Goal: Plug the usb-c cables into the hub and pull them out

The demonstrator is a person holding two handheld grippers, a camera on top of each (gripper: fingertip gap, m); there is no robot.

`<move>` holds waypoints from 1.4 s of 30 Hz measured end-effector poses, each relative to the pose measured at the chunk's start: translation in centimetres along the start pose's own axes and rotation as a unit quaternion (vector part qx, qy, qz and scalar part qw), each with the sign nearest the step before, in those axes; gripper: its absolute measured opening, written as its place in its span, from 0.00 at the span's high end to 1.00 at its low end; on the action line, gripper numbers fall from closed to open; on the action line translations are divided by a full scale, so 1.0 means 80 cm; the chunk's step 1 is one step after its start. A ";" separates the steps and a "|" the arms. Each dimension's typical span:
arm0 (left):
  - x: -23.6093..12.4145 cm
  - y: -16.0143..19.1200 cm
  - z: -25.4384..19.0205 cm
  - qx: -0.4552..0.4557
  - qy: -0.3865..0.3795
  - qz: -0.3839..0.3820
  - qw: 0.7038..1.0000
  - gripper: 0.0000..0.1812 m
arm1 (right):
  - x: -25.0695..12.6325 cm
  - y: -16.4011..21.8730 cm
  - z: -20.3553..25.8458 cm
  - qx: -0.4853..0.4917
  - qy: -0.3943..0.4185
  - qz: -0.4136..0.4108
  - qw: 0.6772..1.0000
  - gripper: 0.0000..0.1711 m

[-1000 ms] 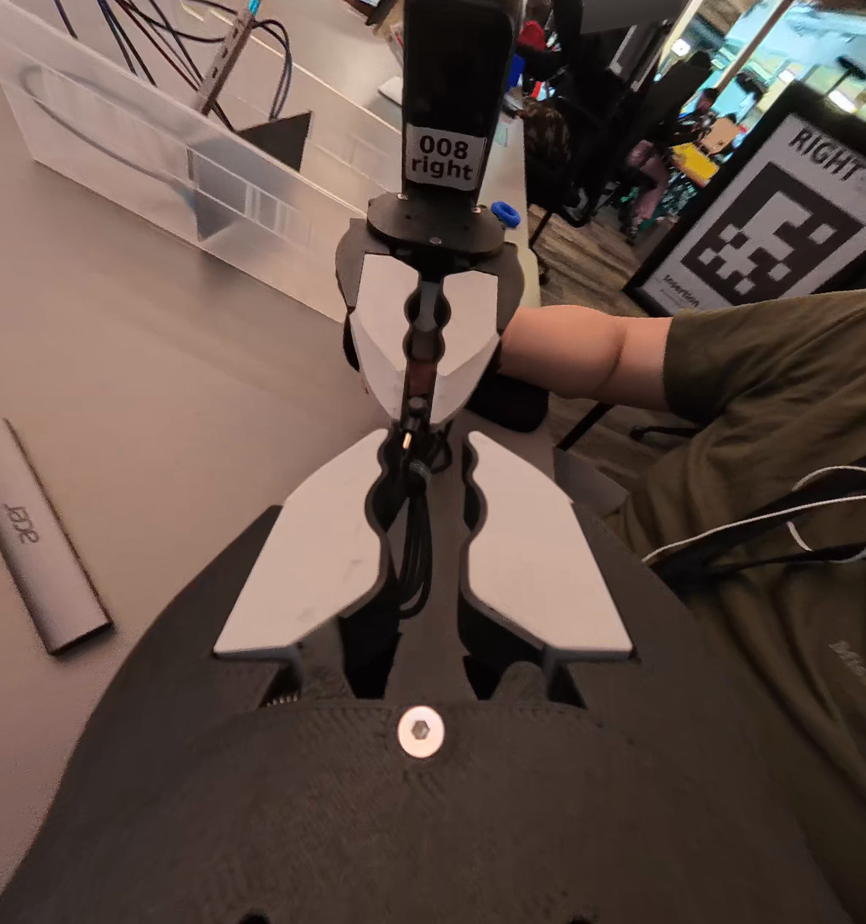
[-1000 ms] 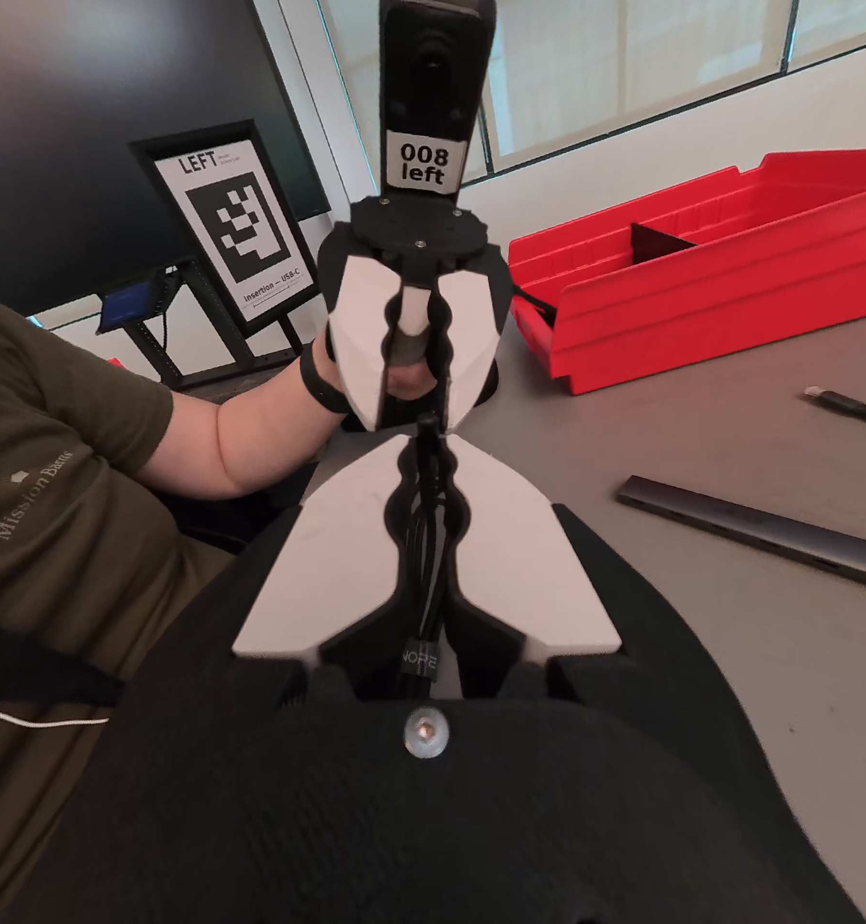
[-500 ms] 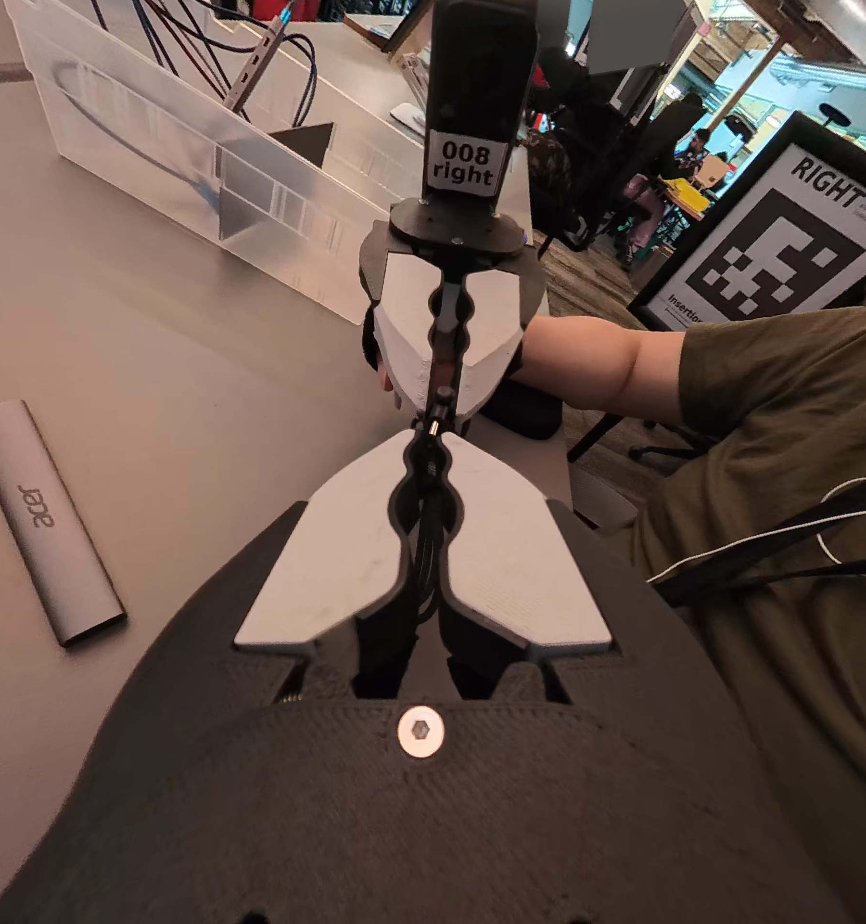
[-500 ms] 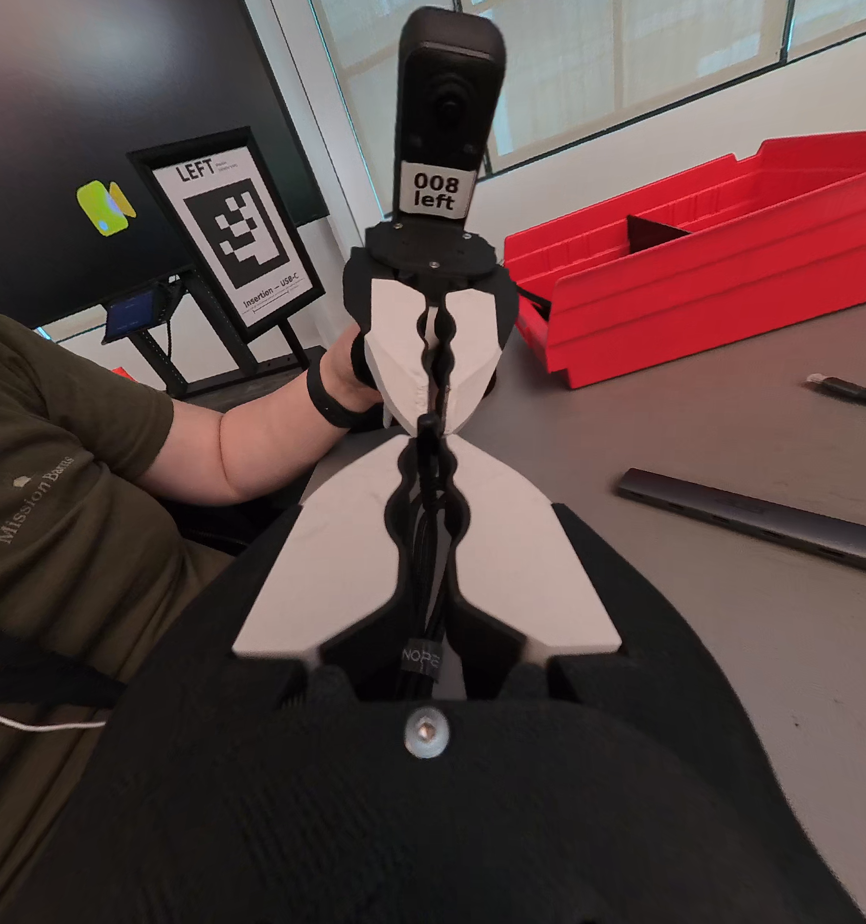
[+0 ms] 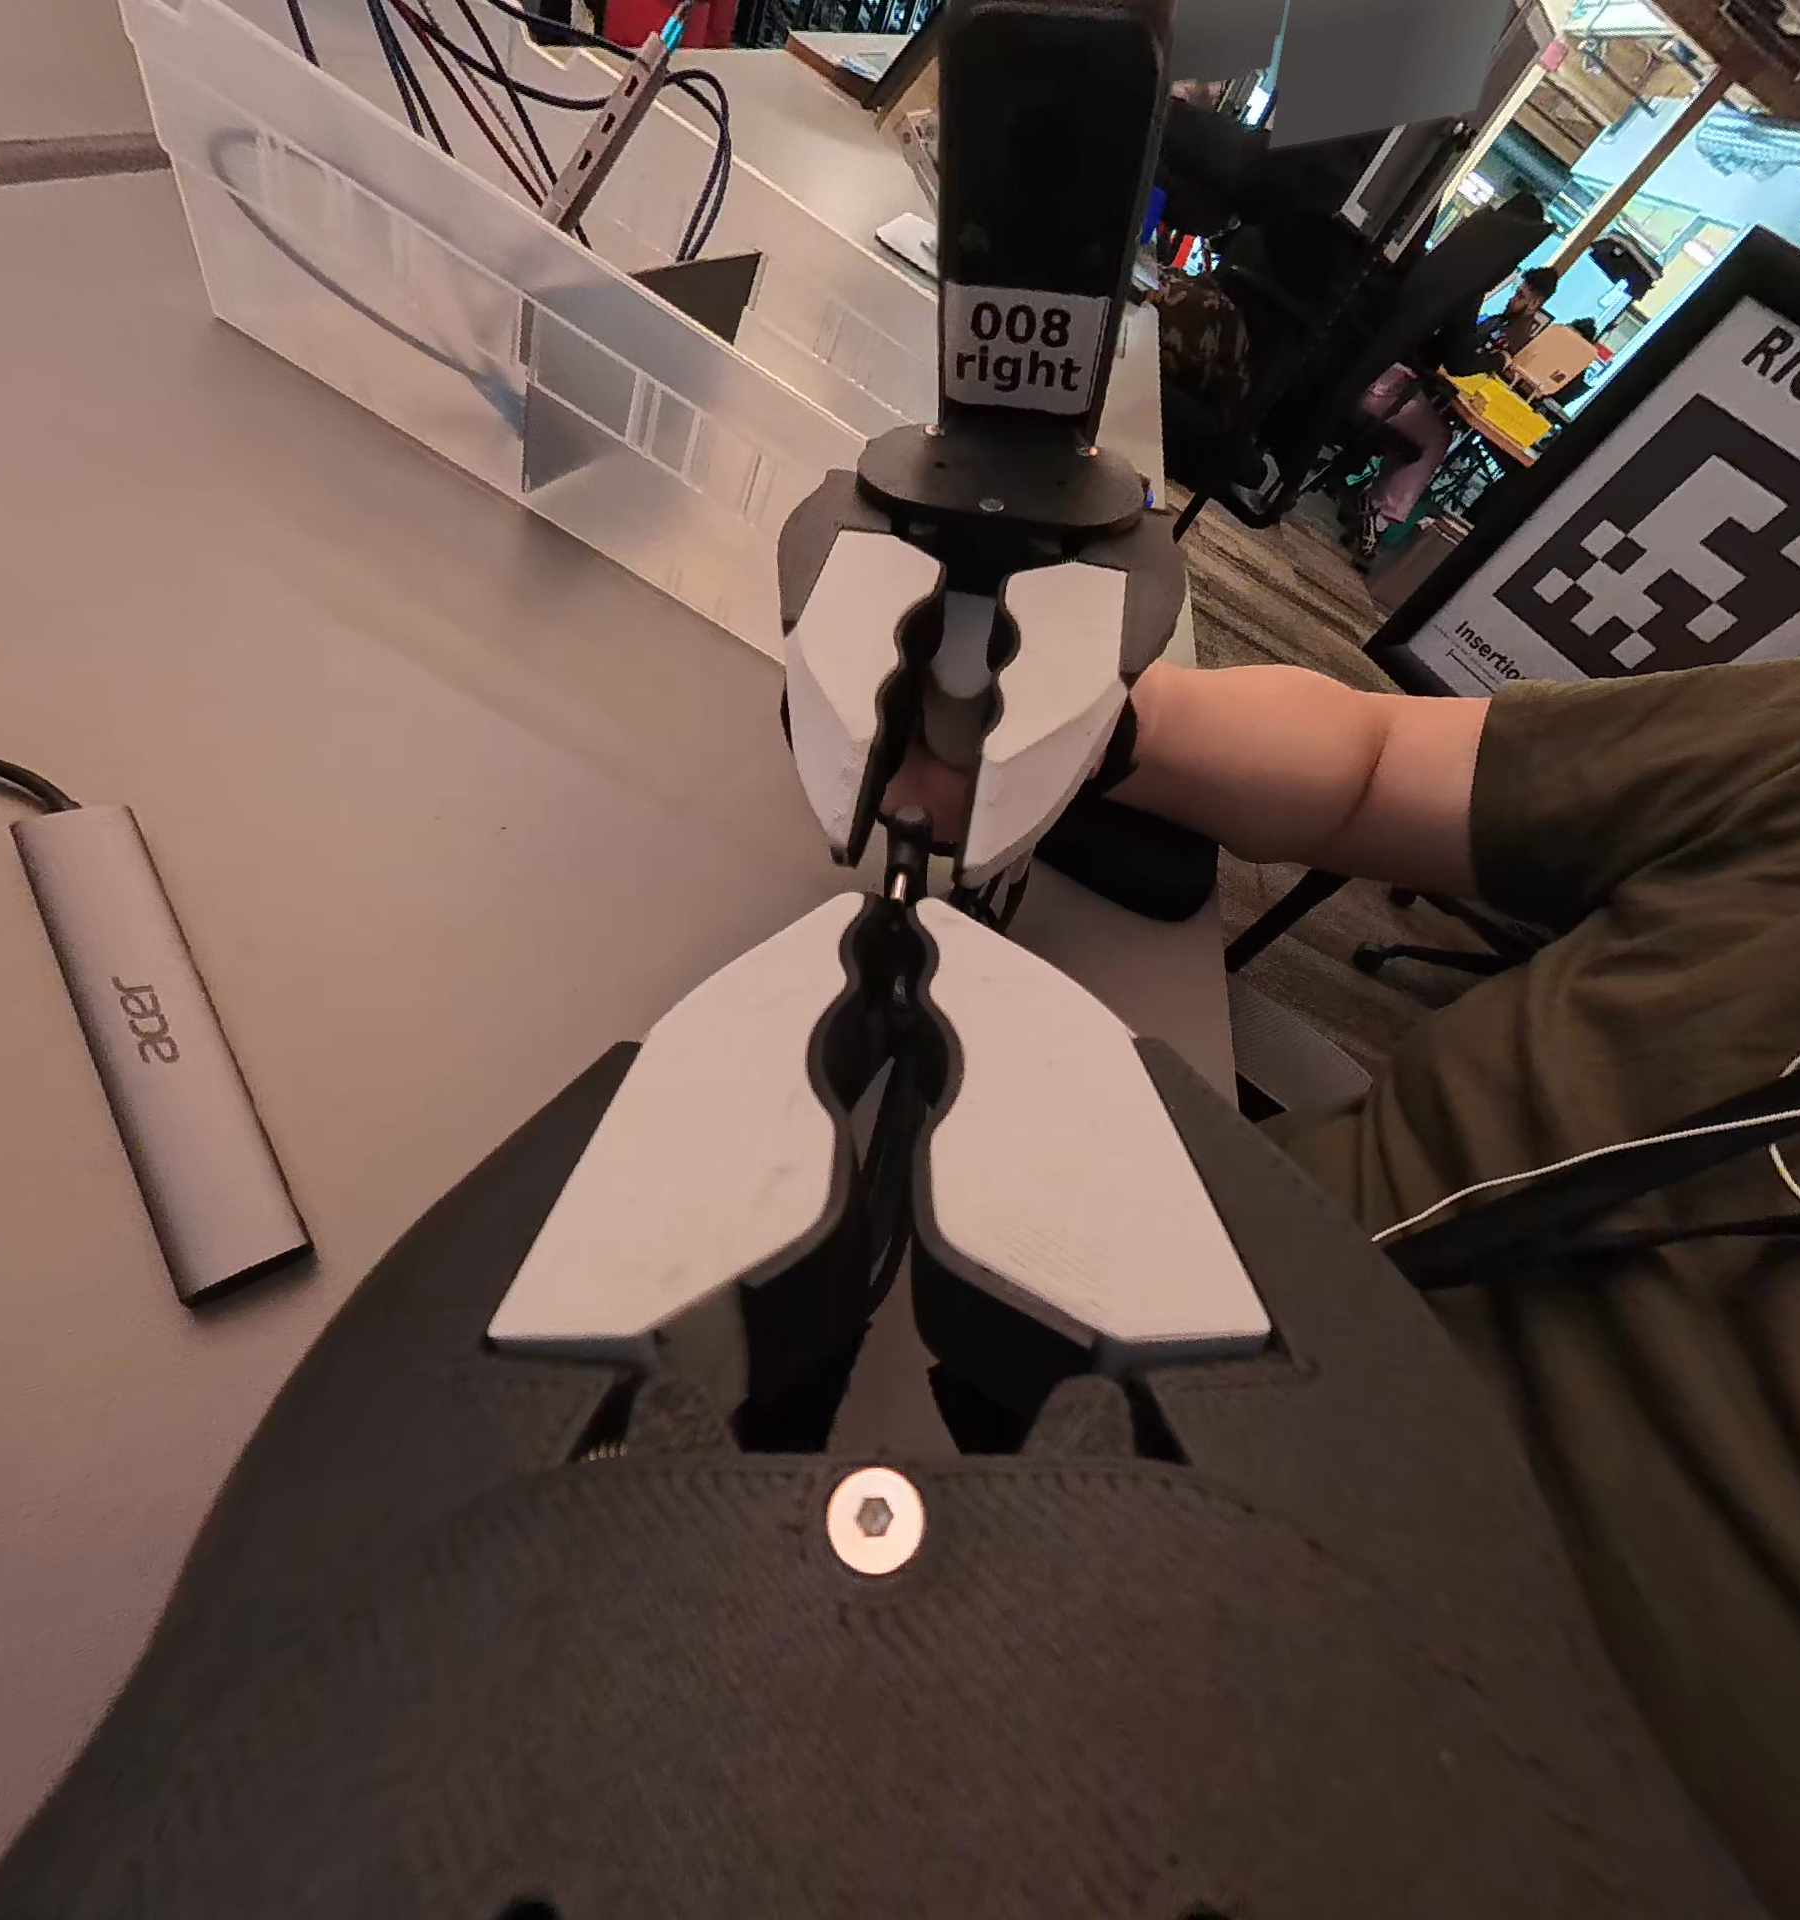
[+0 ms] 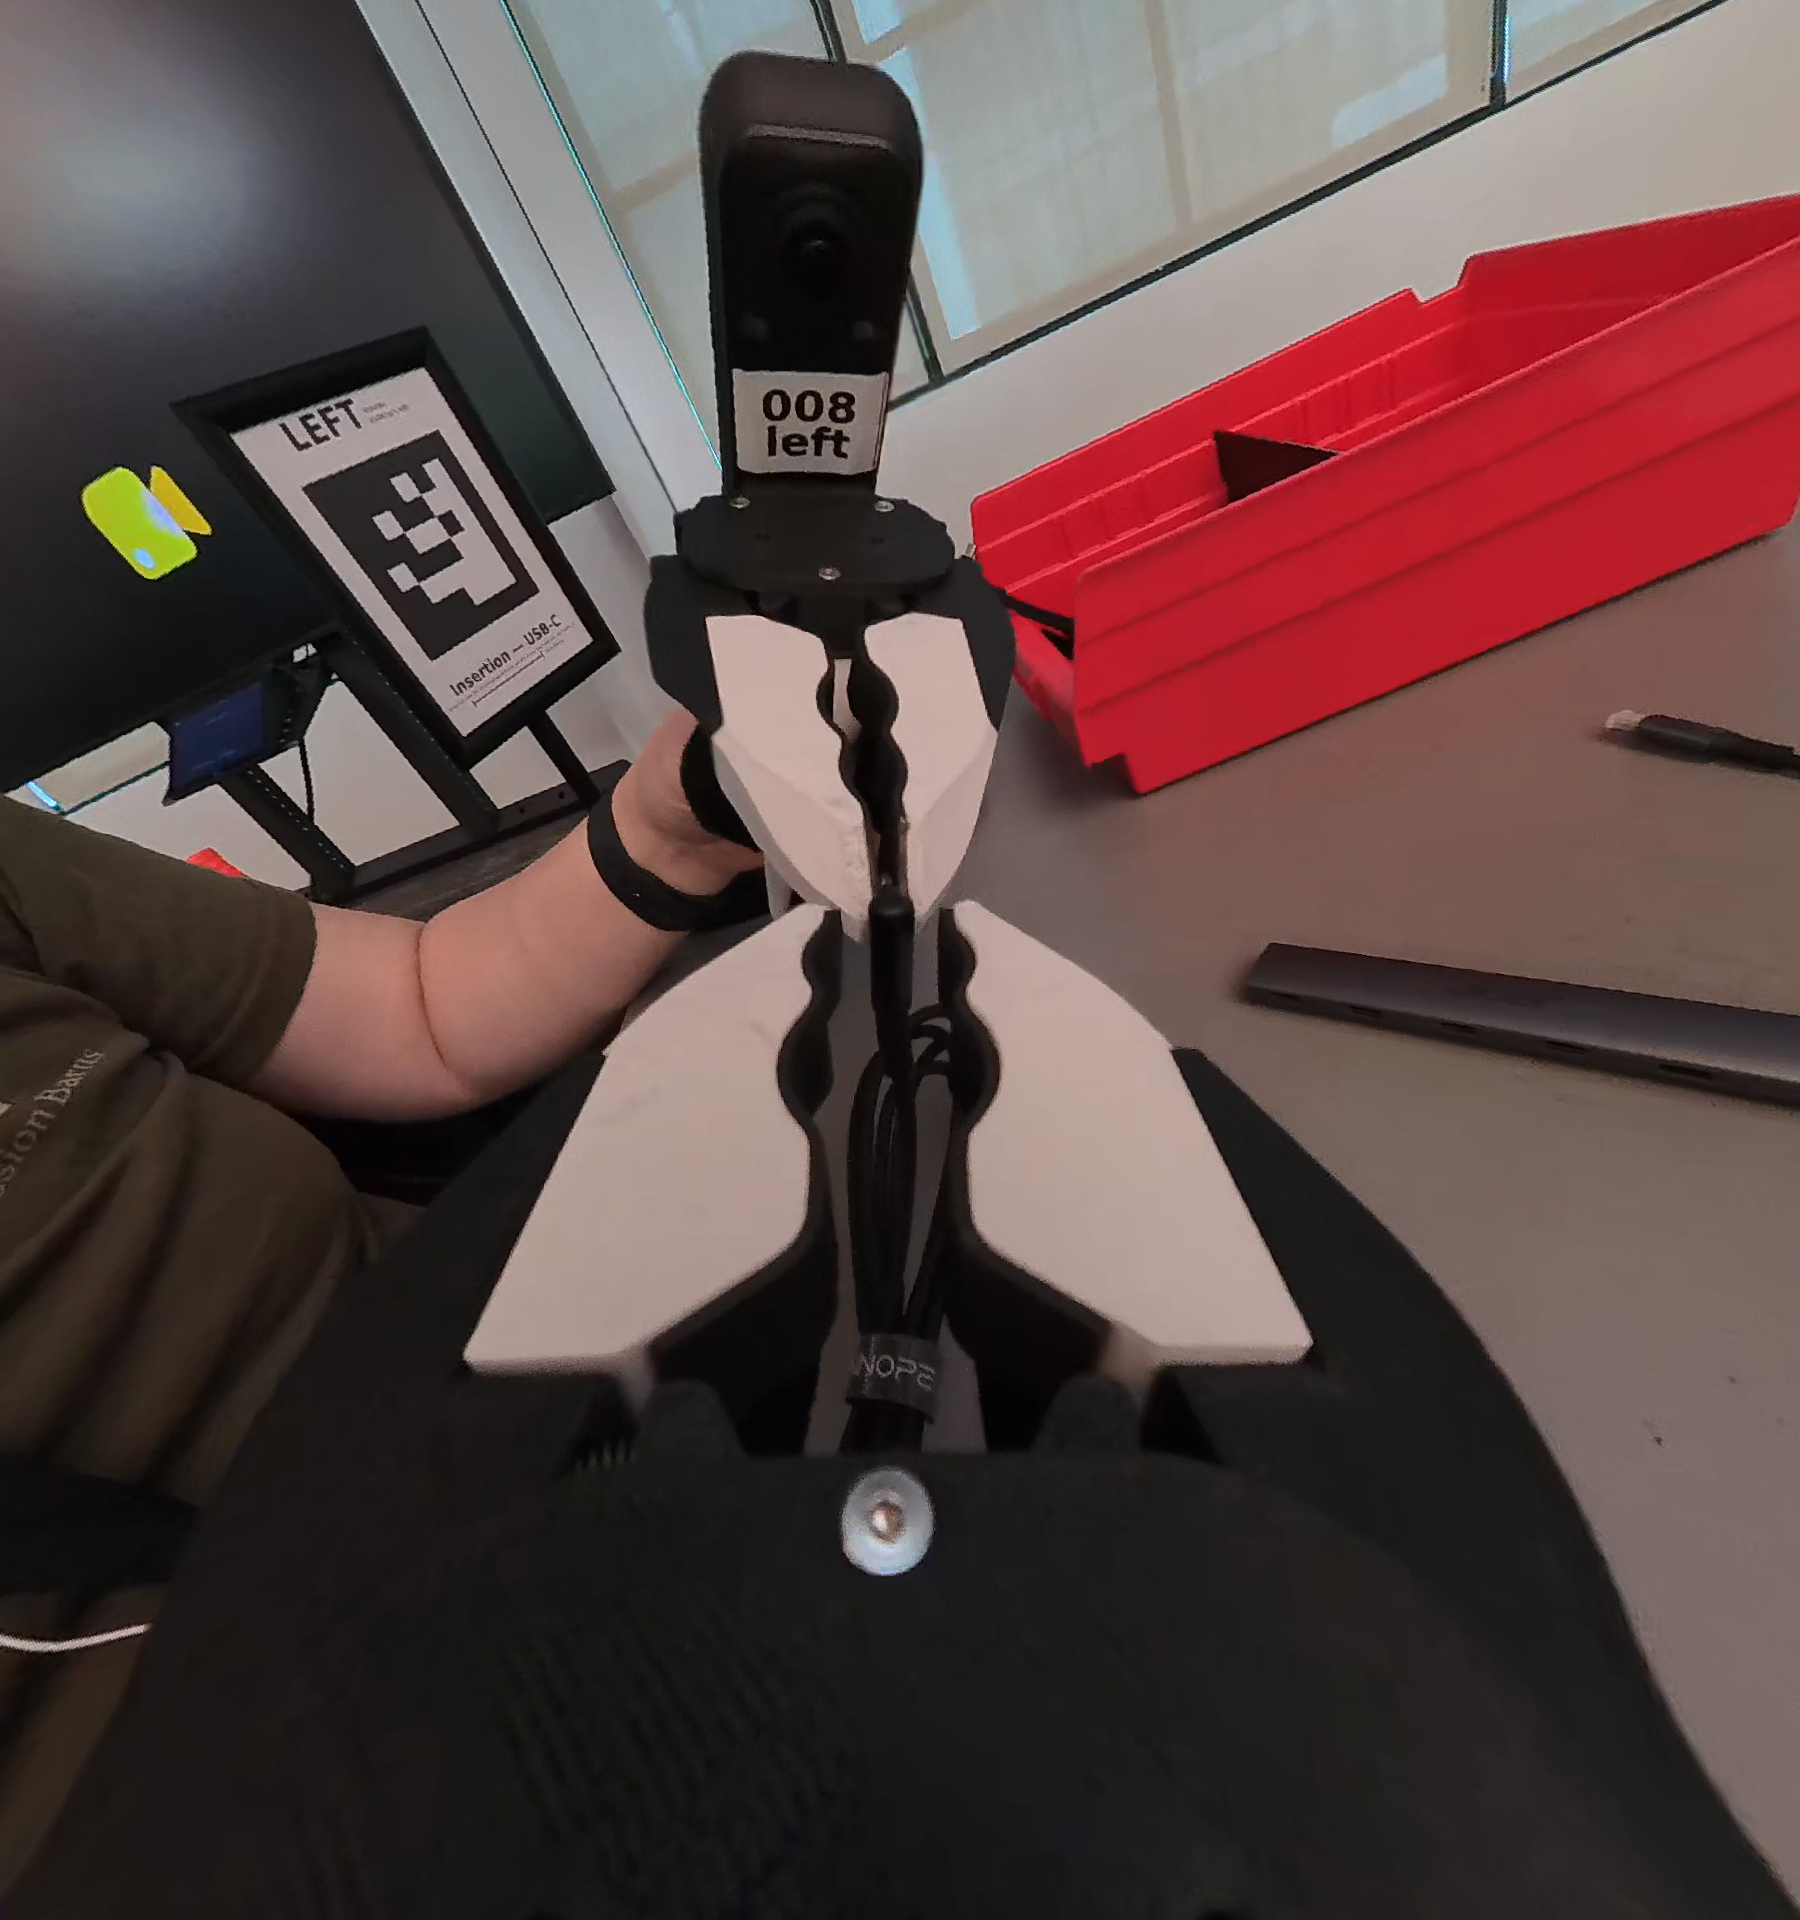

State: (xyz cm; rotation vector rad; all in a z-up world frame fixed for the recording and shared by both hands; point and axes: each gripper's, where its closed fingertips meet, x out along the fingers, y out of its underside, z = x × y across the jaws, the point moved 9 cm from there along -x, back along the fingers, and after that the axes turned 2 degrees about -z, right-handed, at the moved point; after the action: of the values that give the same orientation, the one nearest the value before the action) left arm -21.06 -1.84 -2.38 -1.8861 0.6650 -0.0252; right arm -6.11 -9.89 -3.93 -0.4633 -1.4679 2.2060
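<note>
A grey table (image 6: 1498,883) fills the lower right of the right wrist view. Windows (image 6: 1083,156) run across the top, with a dark screen (image 6: 148,312) at upper left. In the left wrist view, chairs (image 5: 1270,364) and patterned floor (image 5: 1280,582) sit upper right, before a bright lit area (image 5: 1654,135).

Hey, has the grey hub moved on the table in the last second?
No. The hub keeps its place beside the red bin and the loose cable.
</note>
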 end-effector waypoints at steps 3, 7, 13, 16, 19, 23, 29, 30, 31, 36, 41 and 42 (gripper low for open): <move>0.000 -0.001 0.000 0.002 -0.003 0.001 1.000 0.99 | 0.000 0.002 -0.002 0.011 0.000 -0.002 1.000 0.93; 0.000 -0.001 -0.001 0.002 -0.002 -0.002 1.000 0.99 | 0.000 0.001 -0.001 0.014 -0.006 0.002 1.000 0.95; -0.034 -0.021 0.029 -0.019 -0.108 0.030 0.994 0.77 | -0.013 -0.007 -0.005 0.005 0.012 -0.006 1.000 0.95; -0.022 -0.024 0.064 -0.048 -0.192 0.144 0.970 0.72 | -0.021 -0.011 -0.009 0.009 0.017 -0.021 1.000 0.95; 0.011 -0.019 0.097 -0.111 -0.175 0.252 0.945 0.73 | -0.026 -0.015 -0.007 -0.003 0.015 -0.028 0.999 0.95; 0.032 -0.023 0.139 -0.098 -0.237 0.317 0.913 0.73 | -0.027 -0.017 -0.001 -0.018 0.002 -0.027 0.999 0.95; 0.045 -0.019 0.153 -0.067 -0.277 0.415 0.864 0.79 | -0.029 -0.019 0.001 -0.031 0.001 -0.021 0.999 0.95; 0.047 -0.019 0.152 -0.065 -0.284 0.423 0.858 0.79 | -0.030 -0.019 0.001 -0.033 0.003 -0.021 0.999 0.95; 0.050 -0.019 0.151 -0.058 -0.292 0.431 0.852 0.79 | -0.030 -0.018 0.001 -0.033 0.001 -0.020 0.999 0.95; 0.066 -0.021 0.145 -0.016 -0.284 0.487 0.826 0.85 | -0.029 -0.017 0.002 -0.039 0.005 -0.013 0.999 0.95; 0.072 -0.025 0.149 -0.002 -0.265 0.535 0.802 0.88 | -0.030 -0.016 0.003 -0.044 0.012 -0.006 0.999 0.95; 0.073 -0.026 0.150 -0.004 -0.261 0.542 0.799 0.88 | -0.030 -0.016 0.002 -0.040 0.016 -0.003 0.999 0.95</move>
State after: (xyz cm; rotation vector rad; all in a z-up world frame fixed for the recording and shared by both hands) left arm -11.41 6.29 -7.25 -1.1738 1.2348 1.1877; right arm -3.93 -10.85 -2.66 -0.5181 -1.5437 2.1301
